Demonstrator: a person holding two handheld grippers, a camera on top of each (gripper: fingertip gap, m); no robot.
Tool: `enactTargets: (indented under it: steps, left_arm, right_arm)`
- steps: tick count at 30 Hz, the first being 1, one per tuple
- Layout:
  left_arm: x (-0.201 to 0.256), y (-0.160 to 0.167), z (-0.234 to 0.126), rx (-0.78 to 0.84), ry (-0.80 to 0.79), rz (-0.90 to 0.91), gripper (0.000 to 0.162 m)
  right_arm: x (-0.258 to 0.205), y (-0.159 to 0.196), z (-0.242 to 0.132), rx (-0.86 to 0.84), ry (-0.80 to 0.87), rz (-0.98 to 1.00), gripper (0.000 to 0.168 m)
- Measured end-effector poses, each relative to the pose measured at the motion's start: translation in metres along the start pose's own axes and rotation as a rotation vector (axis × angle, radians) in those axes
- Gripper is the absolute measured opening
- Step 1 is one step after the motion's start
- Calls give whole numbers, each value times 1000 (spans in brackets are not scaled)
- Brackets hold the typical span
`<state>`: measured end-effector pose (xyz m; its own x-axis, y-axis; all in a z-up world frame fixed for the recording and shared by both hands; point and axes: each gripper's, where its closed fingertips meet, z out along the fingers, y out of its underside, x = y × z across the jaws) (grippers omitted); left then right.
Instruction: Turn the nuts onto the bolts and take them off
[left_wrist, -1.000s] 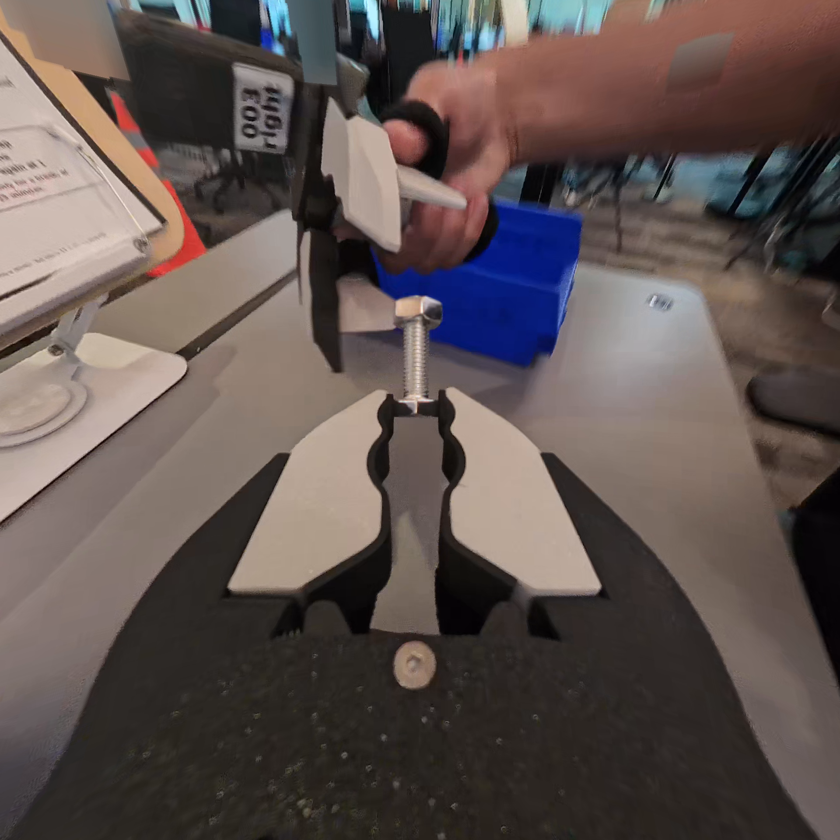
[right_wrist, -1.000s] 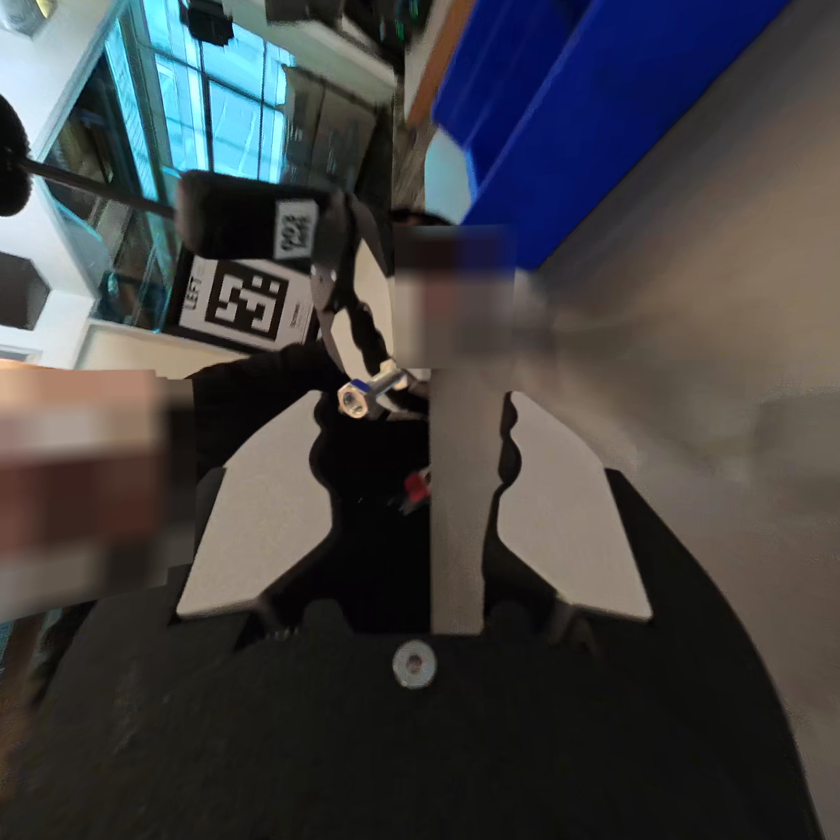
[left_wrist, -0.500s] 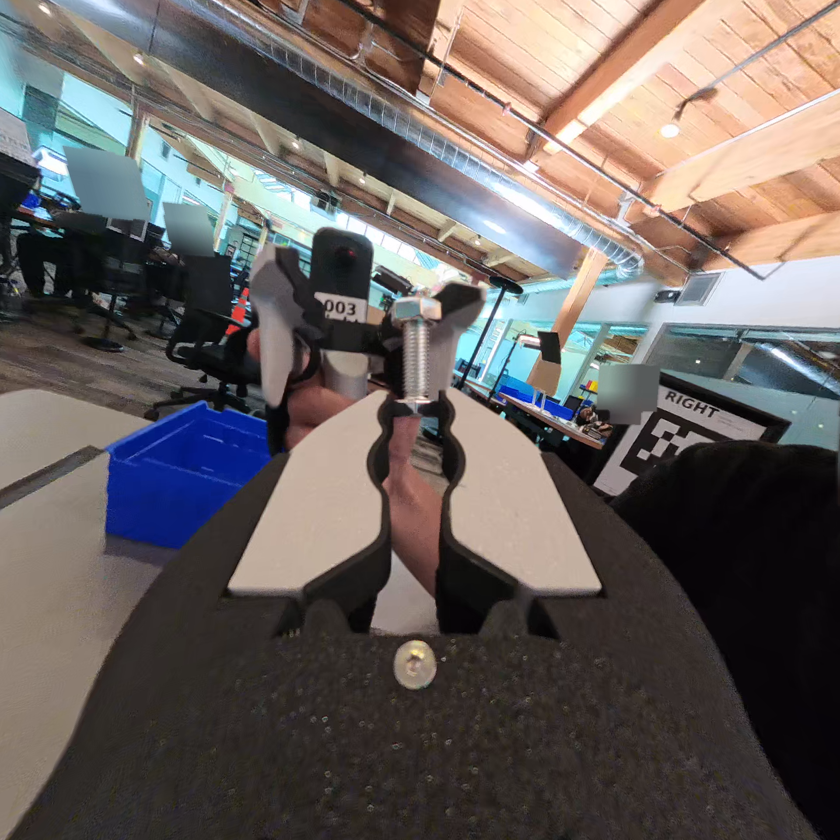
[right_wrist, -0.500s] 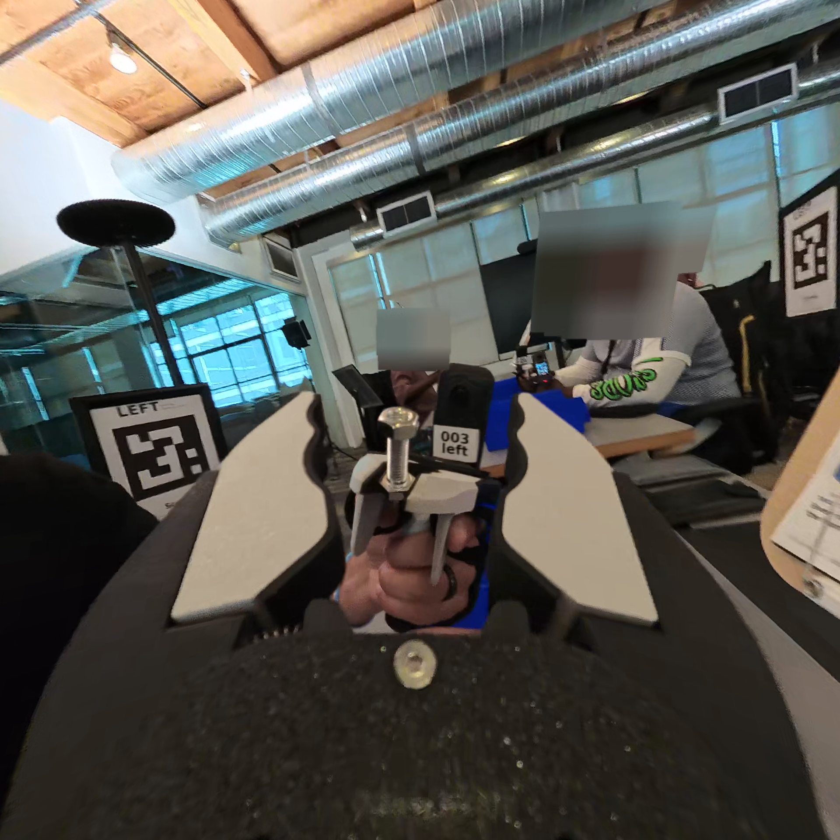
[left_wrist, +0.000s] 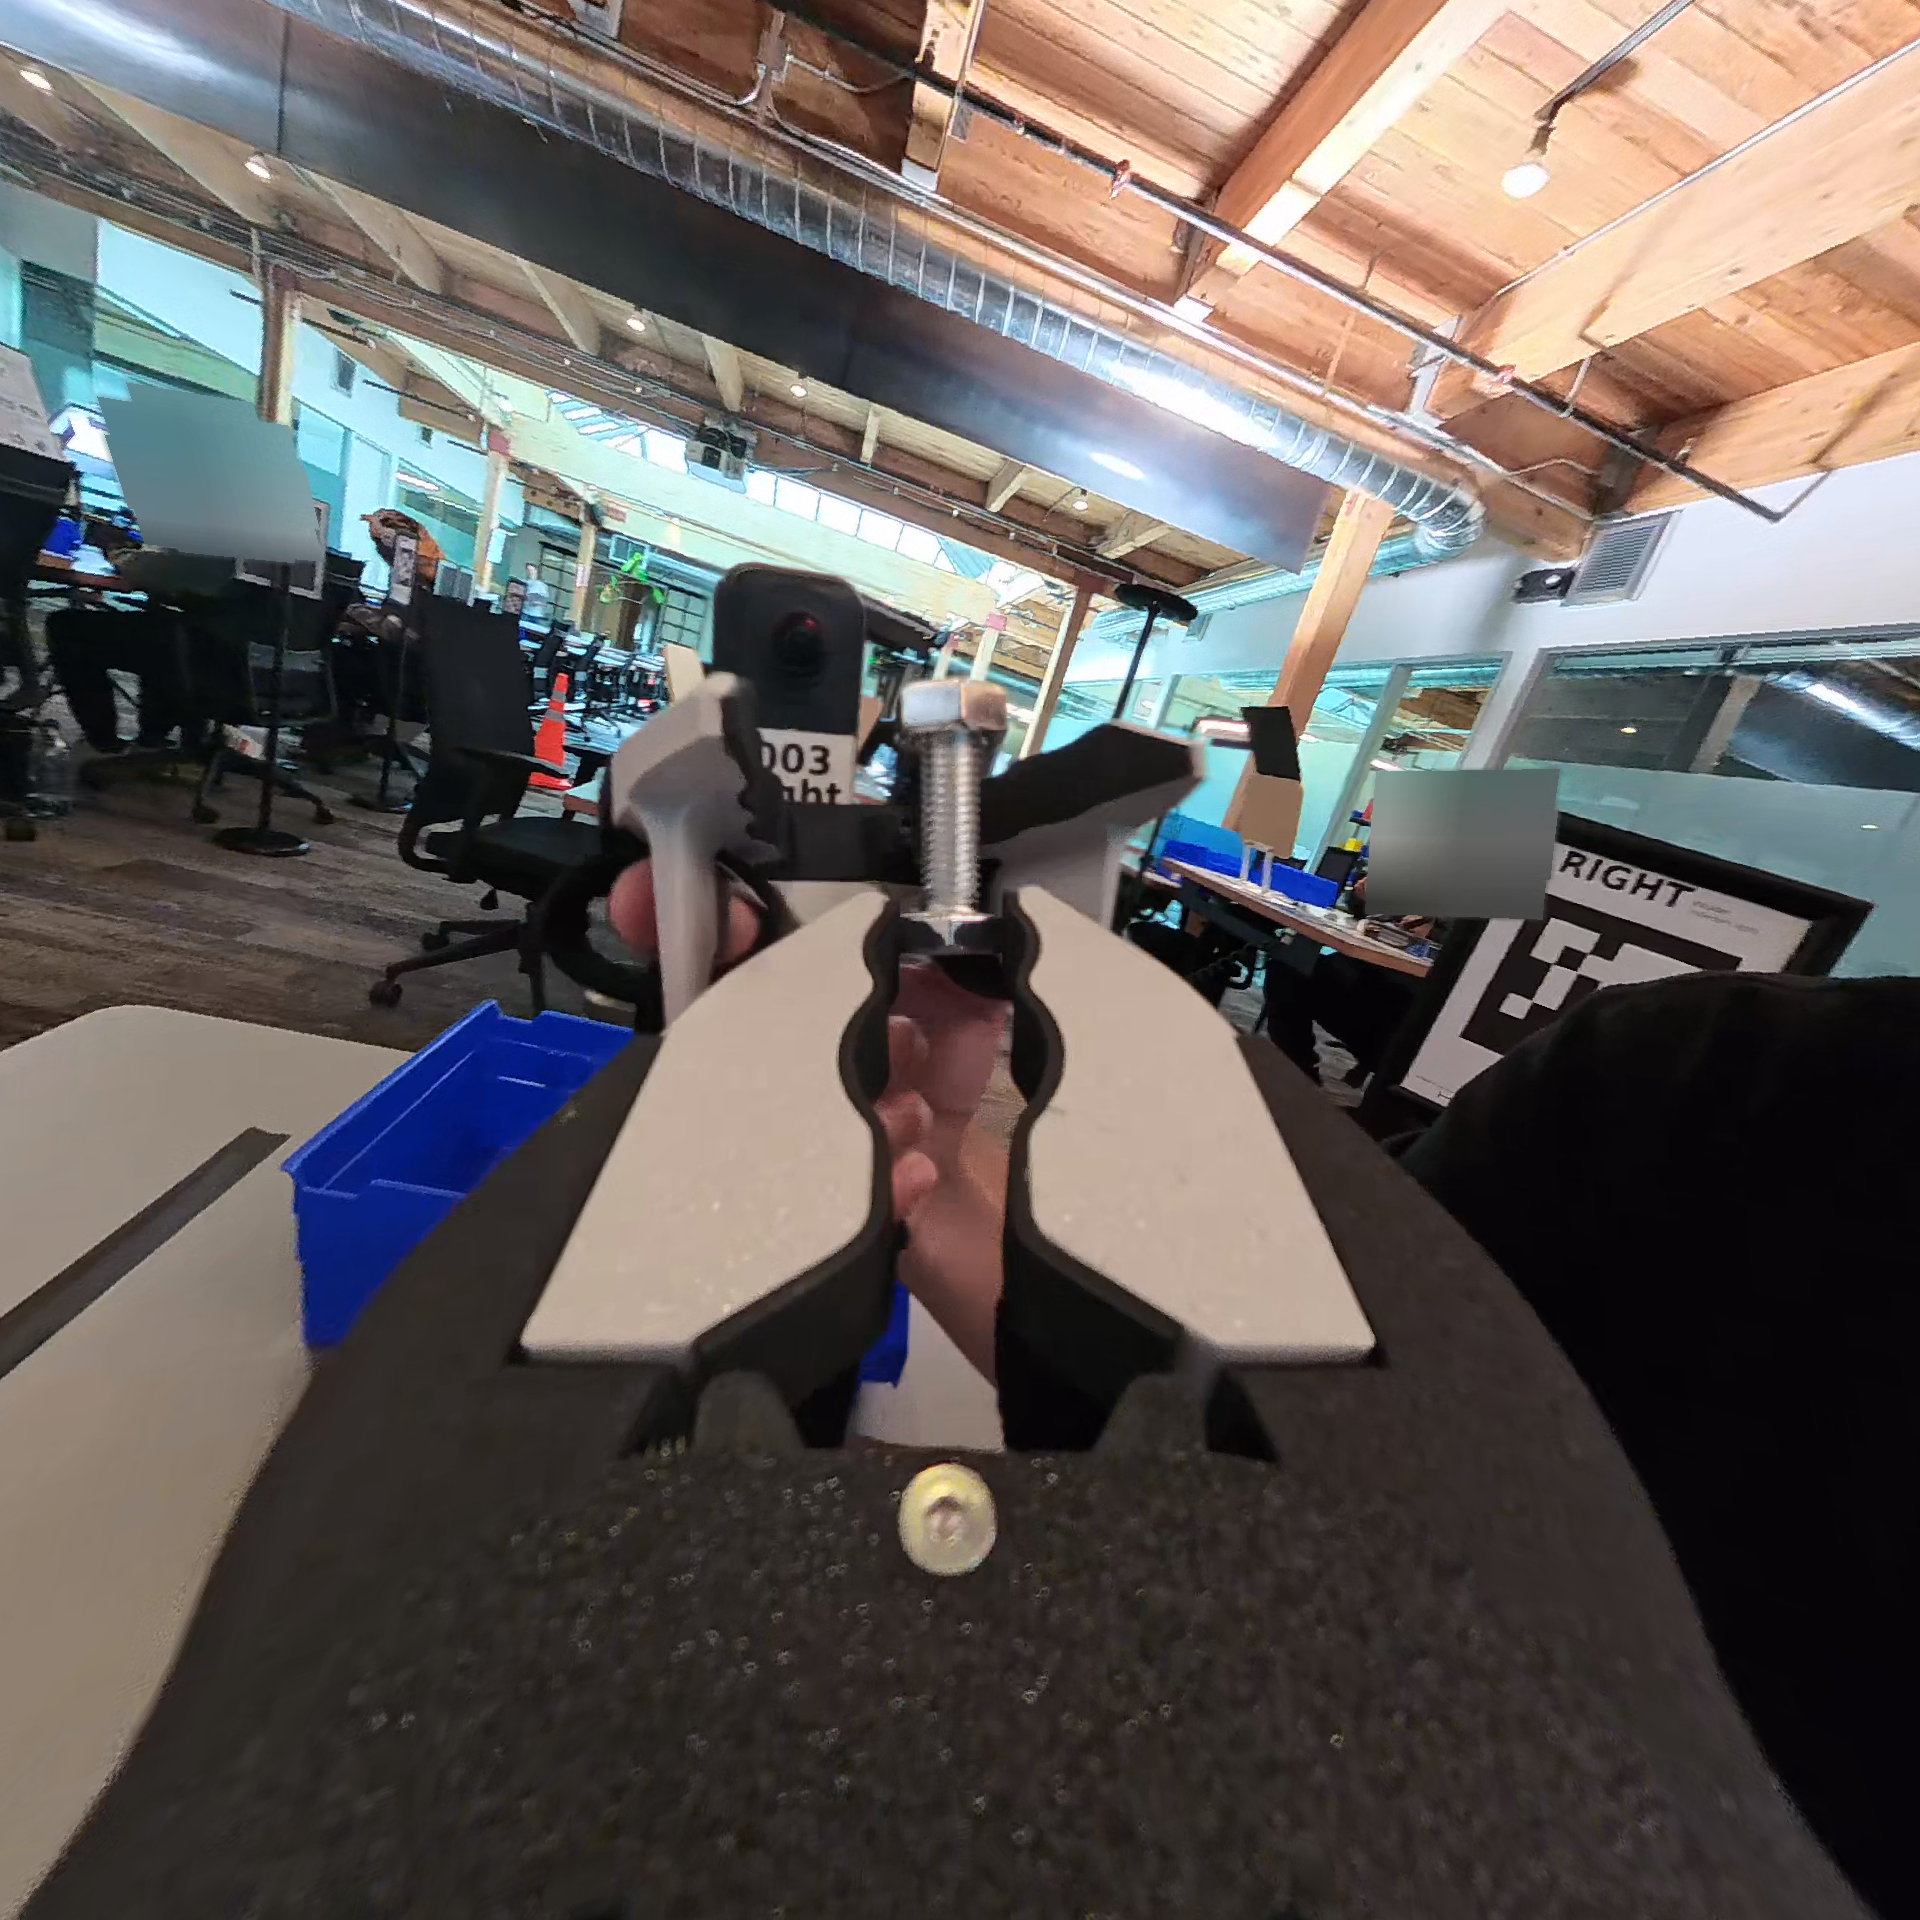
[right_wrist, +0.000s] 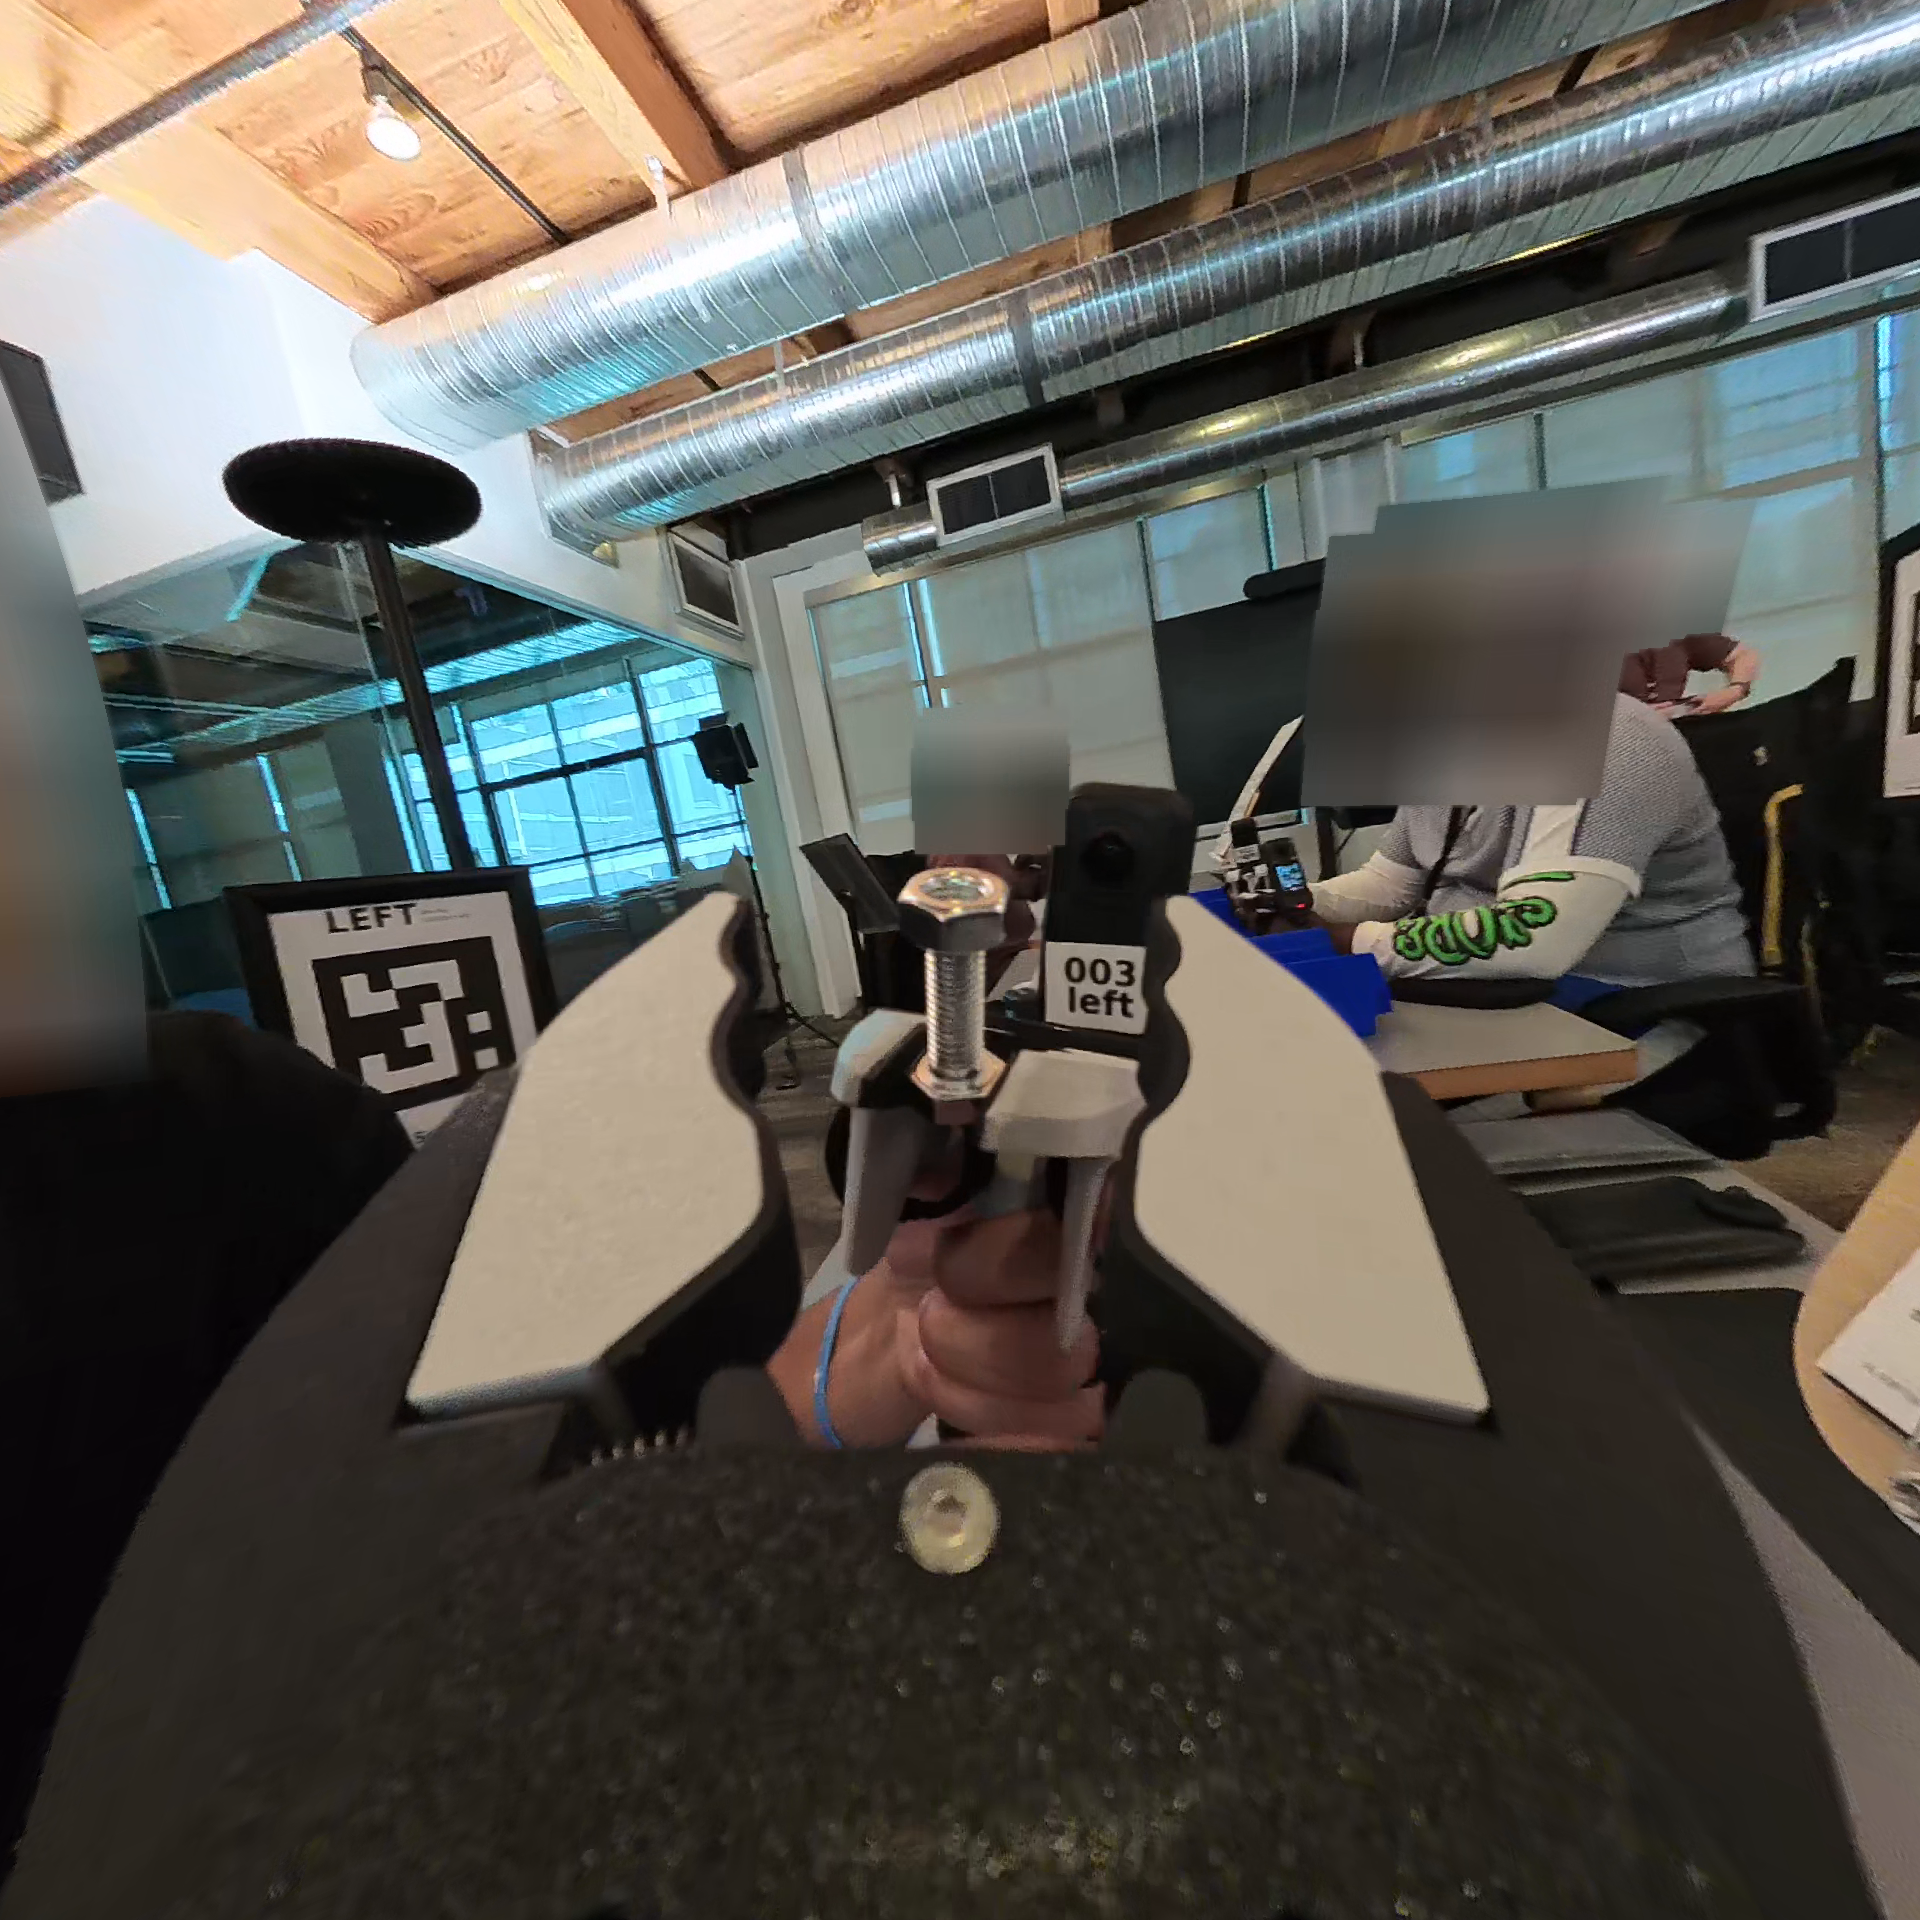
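Observation:
A silver bolt (left_wrist: 953, 810) stands upright with its hex head on top. A hex nut (left_wrist: 951, 928) sits at the bottom of its thread. My left gripper (left_wrist: 951, 925) is shut on the nut and holds bolt and nut in the air. My right gripper (right_wrist: 951, 935) is open and faces the left one. Its fingers stand on either side of the bolt (right_wrist: 951, 987), apart from the head. The right gripper also shows behind the bolt in the left wrist view (left_wrist: 904, 790). The left gripper shows in the right wrist view (right_wrist: 971, 1091), pinching the nut (right_wrist: 954, 1075).
A blue bin (left_wrist: 416, 1153) stands on the grey table (left_wrist: 125, 1195) at the lower left. Framed black-and-white marker boards stand at the sides (left_wrist: 1621, 977) (right_wrist: 400, 997). A person sits at a far desk (right_wrist: 1538, 935). A paper stand (right_wrist: 1870, 1351) is at the right edge. The tips of both grippers are at nearly the same place.
Both grippers have lifted off the table and now face each other level. The right gripper has swung round and come closer, its open fingers now flanking the bolt. The left keeps its hold.

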<state>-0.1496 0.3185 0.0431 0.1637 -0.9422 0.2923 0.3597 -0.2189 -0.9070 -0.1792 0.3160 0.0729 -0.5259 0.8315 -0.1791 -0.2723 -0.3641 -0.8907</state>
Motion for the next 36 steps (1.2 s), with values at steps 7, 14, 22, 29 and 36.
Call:
enactTargets:
  steps: [7,14,22,29,36]
  left_arm:
    - [13,1,0,11,111,-71,17]
    - [24,5,3,9,225,-139,17]
    - [20,9,7,-11,184,-107,17]
    - [-29,0,-9,-84,-330,250,18]
    - [-59,0,-21,-149,-629,402,18]
  right_arm:
    - [-16,-9,-12,-20,-82,-3,37]
    - [-22,-7,-11,-13,-156,65,37]
    - [-20,-3,-11,-38,-154,61,18]
    - [23,-3,-11,-79,213,-25,19]
    - [51,2,-14,-125,700,-101,19]
